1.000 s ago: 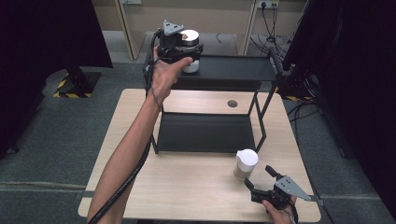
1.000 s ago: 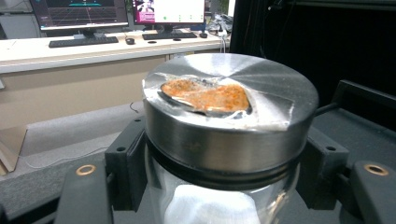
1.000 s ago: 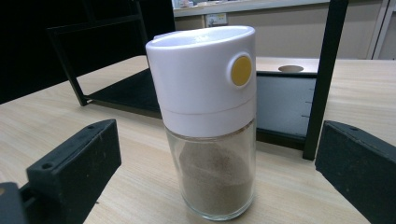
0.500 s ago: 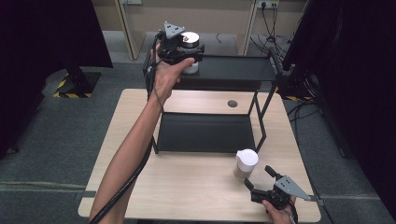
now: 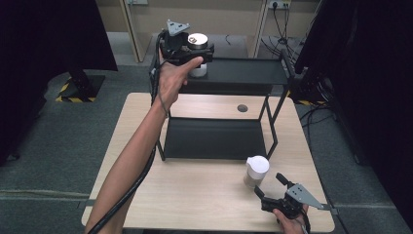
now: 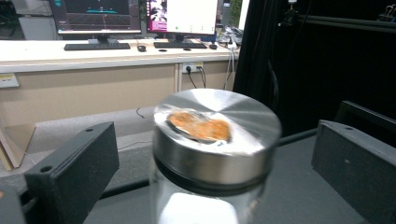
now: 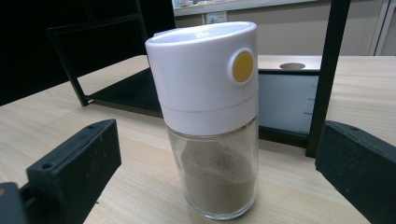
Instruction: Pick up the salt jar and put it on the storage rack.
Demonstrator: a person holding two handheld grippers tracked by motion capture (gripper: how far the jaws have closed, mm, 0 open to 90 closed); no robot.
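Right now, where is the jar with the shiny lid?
In the high view, the jar stands on the black shelf's top level, far left, between the left gripper's open jaws.

glass jar [image 6: 212, 154] with a steel lid, orange mark on top, stands upright on the top shelf of the black rack [image 5: 243, 73]. white-capped shaker [image 7: 210, 116], yellow button, brown powder about half full, upright on the table [image 5: 195, 195] just before the rack.
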